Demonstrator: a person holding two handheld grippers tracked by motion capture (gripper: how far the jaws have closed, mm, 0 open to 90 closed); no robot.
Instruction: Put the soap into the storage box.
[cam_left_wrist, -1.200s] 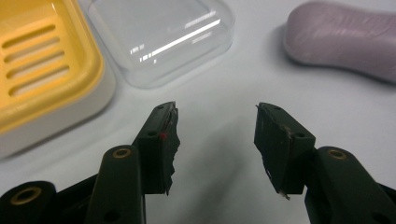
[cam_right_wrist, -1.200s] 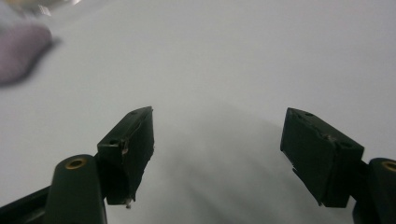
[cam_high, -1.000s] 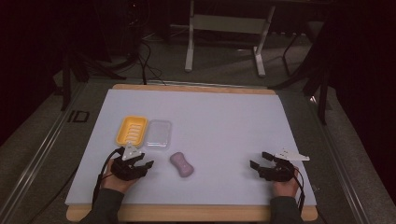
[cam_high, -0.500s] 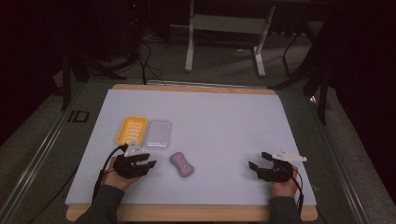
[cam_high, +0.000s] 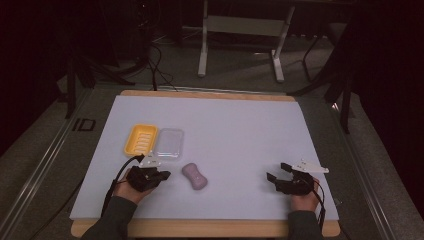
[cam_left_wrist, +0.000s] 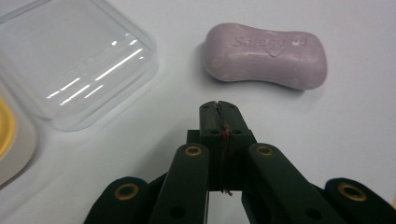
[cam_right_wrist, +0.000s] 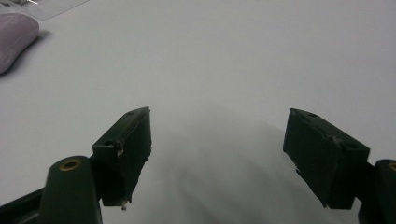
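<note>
On the white table (cam_high: 240, 125), left gripper (cam_high: 159, 176) closed beside soap (cam_high: 194, 176).

A white-topped table (cam_high: 240, 130) carries three things. A yellow soap dish (cam_high: 141, 139) touches a clear lid (cam_high: 169, 142); a purple soap bar (cam_high: 194, 176) lies near the lid.

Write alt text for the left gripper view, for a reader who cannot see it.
The left tongs, black and shut with nothing between their jaws, point at a lilac kidney-shaped bar of soap lying a little beyond them on the white table. At upper left sits a clear plastic soap-box lid, and the edge of a yellow plastic soap tray shows at far left.
</note>
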